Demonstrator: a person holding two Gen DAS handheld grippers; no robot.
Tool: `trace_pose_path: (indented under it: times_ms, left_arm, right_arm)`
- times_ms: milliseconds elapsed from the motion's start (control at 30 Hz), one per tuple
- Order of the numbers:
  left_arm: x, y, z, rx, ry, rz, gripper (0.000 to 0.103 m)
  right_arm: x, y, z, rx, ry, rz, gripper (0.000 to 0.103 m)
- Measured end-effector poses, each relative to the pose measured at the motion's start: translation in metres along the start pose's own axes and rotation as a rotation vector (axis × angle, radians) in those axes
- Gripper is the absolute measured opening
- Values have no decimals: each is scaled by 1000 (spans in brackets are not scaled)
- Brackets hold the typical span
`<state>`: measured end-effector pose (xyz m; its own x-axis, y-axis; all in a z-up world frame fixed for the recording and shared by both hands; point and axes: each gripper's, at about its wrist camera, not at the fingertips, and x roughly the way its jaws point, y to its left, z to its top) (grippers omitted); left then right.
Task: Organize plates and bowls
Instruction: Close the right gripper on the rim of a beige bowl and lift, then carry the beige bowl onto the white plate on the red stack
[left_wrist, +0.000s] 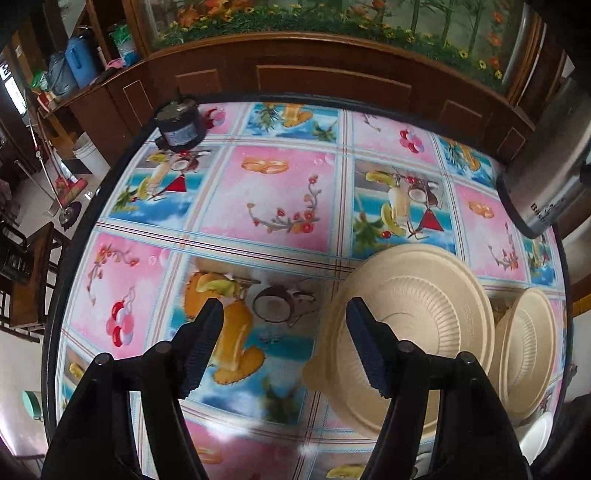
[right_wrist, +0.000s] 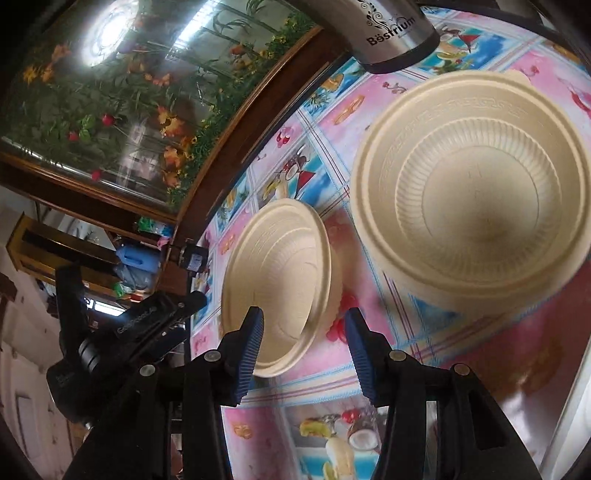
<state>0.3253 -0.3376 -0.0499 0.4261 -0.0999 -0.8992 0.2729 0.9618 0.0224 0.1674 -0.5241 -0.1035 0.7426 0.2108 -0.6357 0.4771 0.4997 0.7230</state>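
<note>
While both bowls sit near the table's right edge, you hold nothing.
Smaller bowl (right_wrist: 280, 284) lies beside larger bowl (right_wrist: 476, 195); right gripper (right_wrist: 304, 345) and left gripper (left_wrist: 284, 339) gape empty, so straddle one rim squarely before closing.

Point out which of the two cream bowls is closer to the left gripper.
The larger-looking bowl: the left gripper's right finger overlaps its rim, while the other bowl sits beyond it.
</note>
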Motion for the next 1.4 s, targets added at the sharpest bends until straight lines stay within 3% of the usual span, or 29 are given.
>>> trace_pose_path:
  times_ms: [367, 400, 500, 567, 800, 1000, 1167, 1400]
  left_arm:
    - [15, -22, -15, 95, 30, -14, 65]
    - [16, -22, -17, 94, 39, -19, 57]
    - [19, -23, -21, 101, 70, -14, 30]
    - [19, -23, -23, 99, 76, -25, 24]
    - [3, -25, -30, 129, 48, -4, 20]
    - [-6, -17, -44, 94, 70, -38, 20]
    - [-21, -15, -76, 71, 89, -83, 19]
    - [-58, -15, -147, 67, 69, -159, 18]
  right_arm:
    - [12, -3, -2, -8, 10, -11, 45]
    - [13, -4, -2, -6, 8, -9, 44]
    - [17, -4, -3, -23, 13, -26, 23]
    - [18, -6, -3, -19, 15, -28, 19]
    - [15, -7, -3, 6, 18, -21, 14]
    - [5, -9, -8, 21, 38, -4, 14]
    - [-15, -24, -23, 44, 74, 24, 14]
    - [-68, -47, -59, 26, 89, 44, 14]
